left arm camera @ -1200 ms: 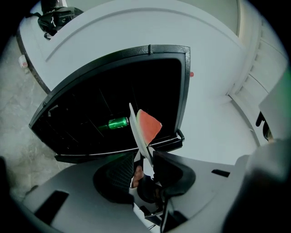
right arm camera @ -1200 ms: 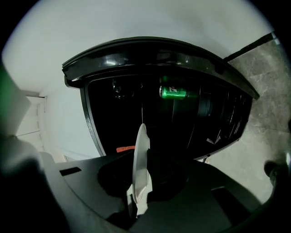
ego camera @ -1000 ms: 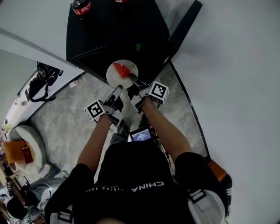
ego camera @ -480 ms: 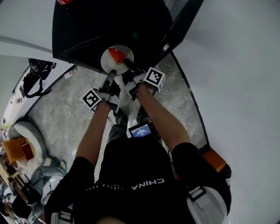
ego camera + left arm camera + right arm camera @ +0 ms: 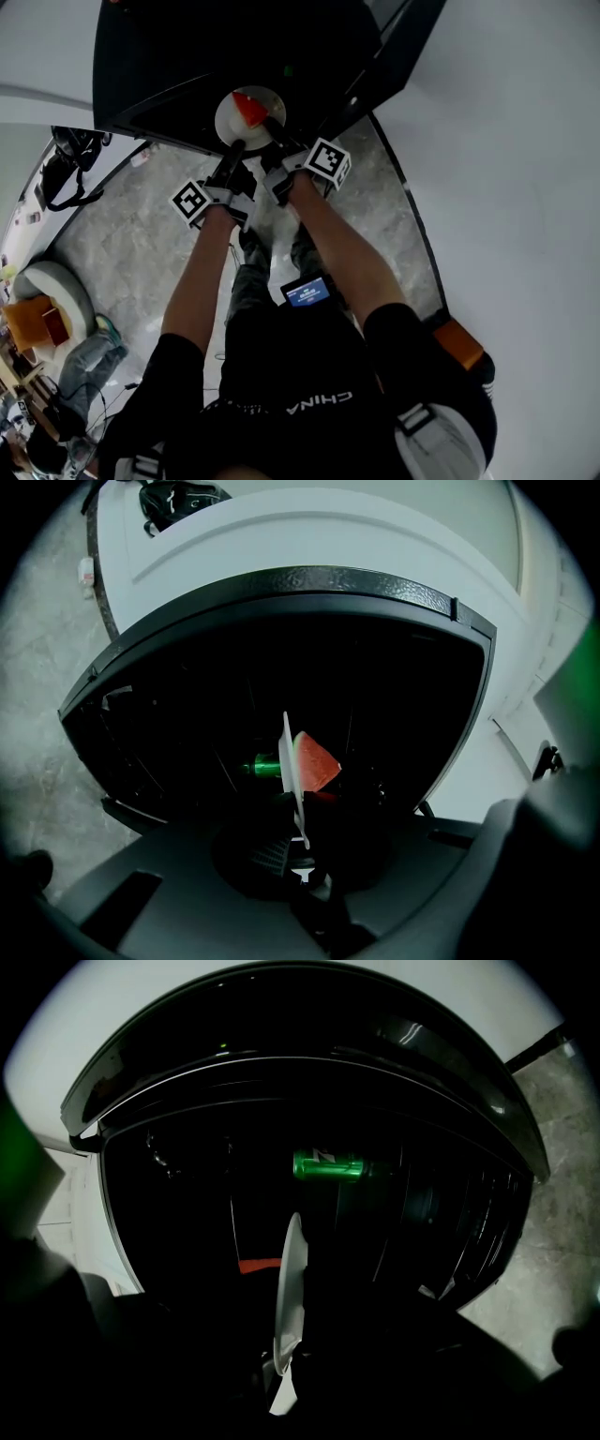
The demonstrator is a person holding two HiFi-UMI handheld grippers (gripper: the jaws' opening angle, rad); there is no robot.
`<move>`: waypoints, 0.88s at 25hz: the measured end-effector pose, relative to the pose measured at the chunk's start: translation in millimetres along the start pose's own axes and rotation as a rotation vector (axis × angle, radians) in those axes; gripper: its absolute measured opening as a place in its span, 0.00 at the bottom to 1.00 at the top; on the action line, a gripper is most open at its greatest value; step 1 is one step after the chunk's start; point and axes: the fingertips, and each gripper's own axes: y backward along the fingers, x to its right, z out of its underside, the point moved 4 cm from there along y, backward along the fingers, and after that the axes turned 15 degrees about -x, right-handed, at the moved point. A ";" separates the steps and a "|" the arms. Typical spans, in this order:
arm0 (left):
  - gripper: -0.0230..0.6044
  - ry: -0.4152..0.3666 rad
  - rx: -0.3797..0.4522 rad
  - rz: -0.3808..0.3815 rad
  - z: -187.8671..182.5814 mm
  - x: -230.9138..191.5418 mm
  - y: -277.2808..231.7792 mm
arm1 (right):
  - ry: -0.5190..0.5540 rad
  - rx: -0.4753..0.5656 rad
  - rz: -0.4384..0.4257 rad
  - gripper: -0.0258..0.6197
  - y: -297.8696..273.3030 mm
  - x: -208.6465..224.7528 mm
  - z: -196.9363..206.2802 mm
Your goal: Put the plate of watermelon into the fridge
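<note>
**A:** What is shown by the head view?

**B:** The plate (image 5: pixel 230 119), with the watermelon (image 5: pixel 249 106) on it, is held at the mouth of the fridge (image 5: pixel 178 61). Its near rim is taken by the left tool (image 5: pixel 235 150) and the right tool (image 5: pixel 273 133).

**A:** And the left gripper view?

**B:** The plate (image 5: pixel 292 761) is seen edge-on. Its rim is gripped between jaws that have just been closing. The watermelon (image 5: pixel 316 762) lies on its right face, and a can (image 5: pixel 262 764) is seen beyond.

**A:** The right gripper view?

**B:** The rim is clamped between the jaws there too. The can (image 5: pixel 328 1165) is seen deeper inside, above the plate (image 5: pixel 292 1283).
</note>
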 end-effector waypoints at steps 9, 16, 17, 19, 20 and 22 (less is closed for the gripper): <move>0.09 0.031 0.065 0.029 -13.8 -35.0 -3.5 | 0.033 -0.053 0.002 0.12 -17.2 27.0 -9.3; 0.09 0.055 0.107 0.043 -23.5 -63.6 -9.3 | 0.065 -0.089 0.052 0.12 -29.4 53.7 -16.7; 0.09 0.062 0.114 0.047 -24.5 -67.6 -9.3 | 0.060 -0.094 0.058 0.12 -31.4 56.1 -16.5; 0.09 0.067 0.128 0.053 -27.4 -72.6 -10.9 | 0.048 -0.102 0.070 0.13 -35.0 59.5 -17.0; 0.09 0.068 0.134 0.055 -28.8 -74.4 -12.7 | 0.051 -0.105 0.077 0.14 -36.3 60.8 -18.1; 0.09 0.075 0.146 0.060 -31.1 -78.6 -16.7 | 0.079 -0.116 0.092 0.16 -37.8 63.2 -21.0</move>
